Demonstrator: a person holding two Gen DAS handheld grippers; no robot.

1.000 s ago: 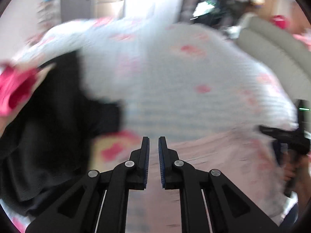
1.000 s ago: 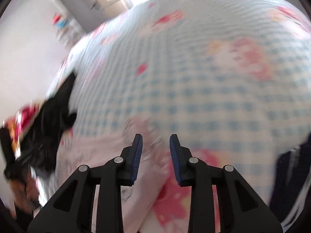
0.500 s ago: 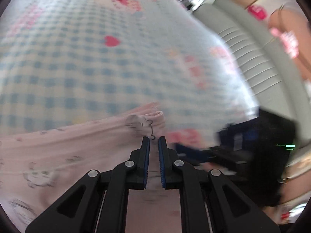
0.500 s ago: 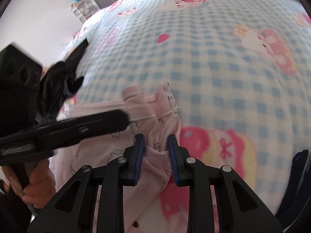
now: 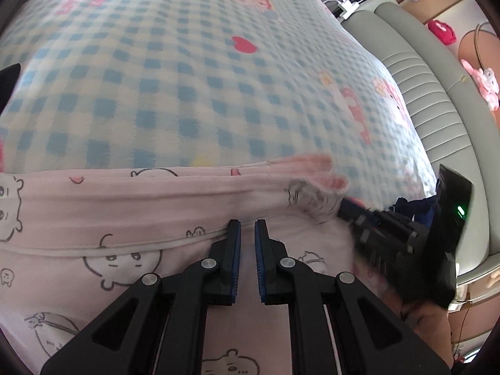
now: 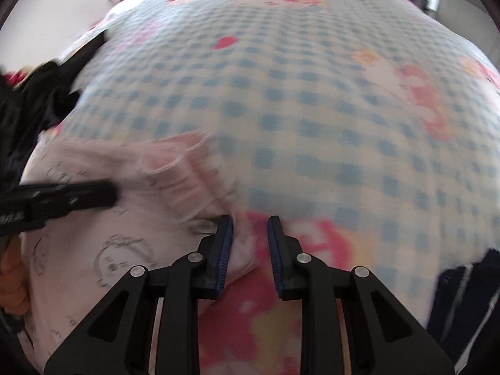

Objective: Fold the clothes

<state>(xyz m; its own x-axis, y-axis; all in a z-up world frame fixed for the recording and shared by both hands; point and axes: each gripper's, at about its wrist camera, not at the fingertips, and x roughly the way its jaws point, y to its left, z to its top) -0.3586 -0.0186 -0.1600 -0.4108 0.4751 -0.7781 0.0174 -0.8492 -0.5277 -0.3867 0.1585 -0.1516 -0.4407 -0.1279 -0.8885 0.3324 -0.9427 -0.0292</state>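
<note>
Since half a second ago the right gripper (image 6: 249, 231) has widened, its jaws now standing partly open around the bunched edge of the pink garment (image 5: 125, 200), which is lying on the checked blanket (image 5: 187, 78) directly ahead of the left gripper (image 5: 247, 231), whose jaws are sitting narrow on a fold.

The garment (image 5: 131, 206) is pale pink with outlined cartoon bears (grey line drawings). The blanket (image 5: 187, 72) is blue-and-white check with pink and red figures.

Open blanket (image 5: 187, 78) ahead (headboard (image 5: 437, 118) rightward)
</note>
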